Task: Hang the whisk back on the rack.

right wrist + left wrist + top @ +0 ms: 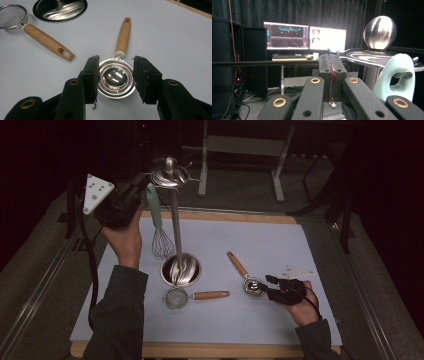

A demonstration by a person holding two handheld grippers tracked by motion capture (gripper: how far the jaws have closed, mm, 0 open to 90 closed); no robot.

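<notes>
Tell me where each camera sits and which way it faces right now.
High view: above the near side, looking forward and down on the table; both forearms, the left gripper and the right gripper show.
Left gripper view: rides the raised left gripper, facing level toward monitors; shut jaws show, whisk handle beside them.
Right gripper view: rides the right gripper, looking down at the metal cup; both jaws flank it.
Shared: high and right gripper views both show the strainer and stand base.

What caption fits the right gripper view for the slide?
Right hand-held gripper straddling the steel bowl of a wooden-handled egg separator on the white mat.
</notes>
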